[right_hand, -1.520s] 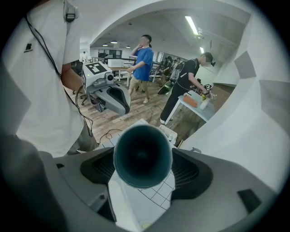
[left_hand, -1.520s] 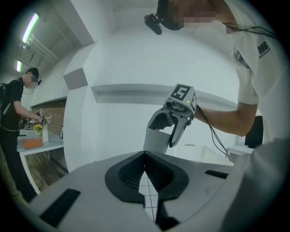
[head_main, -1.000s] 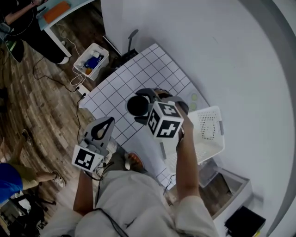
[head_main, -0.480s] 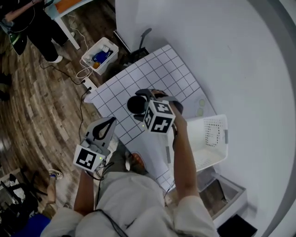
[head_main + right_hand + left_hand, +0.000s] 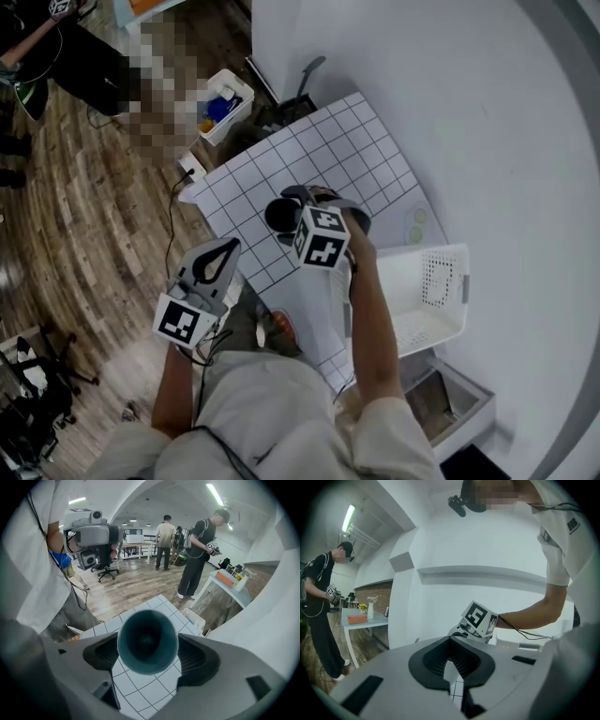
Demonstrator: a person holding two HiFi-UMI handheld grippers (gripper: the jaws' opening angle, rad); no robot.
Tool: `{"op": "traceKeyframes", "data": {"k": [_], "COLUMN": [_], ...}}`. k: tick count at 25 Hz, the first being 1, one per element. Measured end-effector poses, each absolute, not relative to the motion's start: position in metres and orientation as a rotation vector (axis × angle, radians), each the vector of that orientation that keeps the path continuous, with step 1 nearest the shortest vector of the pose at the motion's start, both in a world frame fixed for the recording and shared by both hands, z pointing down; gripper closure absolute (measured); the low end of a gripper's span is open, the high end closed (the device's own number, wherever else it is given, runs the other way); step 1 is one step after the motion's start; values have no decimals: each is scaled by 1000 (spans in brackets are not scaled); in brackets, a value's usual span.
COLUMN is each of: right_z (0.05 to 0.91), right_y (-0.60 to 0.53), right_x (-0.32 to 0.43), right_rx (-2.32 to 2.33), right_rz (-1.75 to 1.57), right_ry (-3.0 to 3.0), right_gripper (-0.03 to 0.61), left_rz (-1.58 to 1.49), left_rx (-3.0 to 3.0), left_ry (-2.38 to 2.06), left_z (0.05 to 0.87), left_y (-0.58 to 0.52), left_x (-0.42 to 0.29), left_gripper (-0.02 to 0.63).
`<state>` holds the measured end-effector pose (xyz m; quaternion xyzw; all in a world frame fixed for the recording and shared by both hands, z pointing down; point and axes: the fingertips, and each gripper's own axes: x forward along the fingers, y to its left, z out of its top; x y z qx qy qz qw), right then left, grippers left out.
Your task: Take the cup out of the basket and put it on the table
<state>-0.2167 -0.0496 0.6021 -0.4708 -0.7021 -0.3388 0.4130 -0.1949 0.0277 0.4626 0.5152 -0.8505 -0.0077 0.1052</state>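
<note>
You're gripping cup (image 5: pixel 147 641) in right gripper (image 5: pixel 298 208), 2 jaws standing wide on its sides. It's hanging over gridded table (image 5: pixel 347 150), clear of basket (image 5: pixel 412 323). Be levelling base, lowering gently, opening only once seated. Left gripper (image 5: pixel 214 261) idling, jaws together, empty.

Cup (image 5: pixel 281 215) carried farther from basket (image 5: pixel 424 328).

Table (image 5: pixel 361 155): white, black square grid across top, set against white wall. On it: white plastic basket (image 5: pixel 441 278) at right end, perforated walls, upright; two small pale round discs (image 5: pixel 415 223) just beside basket, on grid edge. Floor (image 5: pixel 94 234): wood planks. On floor near table's far corner: white bin (image 5: pixel 225 105) with blue and yellow contents, power strip (image 5: pixel 190 167), loose cables.
</note>
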Motion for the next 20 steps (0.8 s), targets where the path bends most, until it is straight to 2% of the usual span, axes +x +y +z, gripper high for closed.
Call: {"op": "traceKeyframes", "data": {"k": [20], "right_z": [651], "right_y": [-48], "right_x": [-210], "right_rx": [-1204], "right_rz": [-799], "right_ry": [-1711], "right_gripper": [204], "left_rz": [4], "left_rx": [1492], "left_ry": [-2490], "left_z": [473], "left_y": [27], "left_x": [-196], "left_gripper": [607]}}
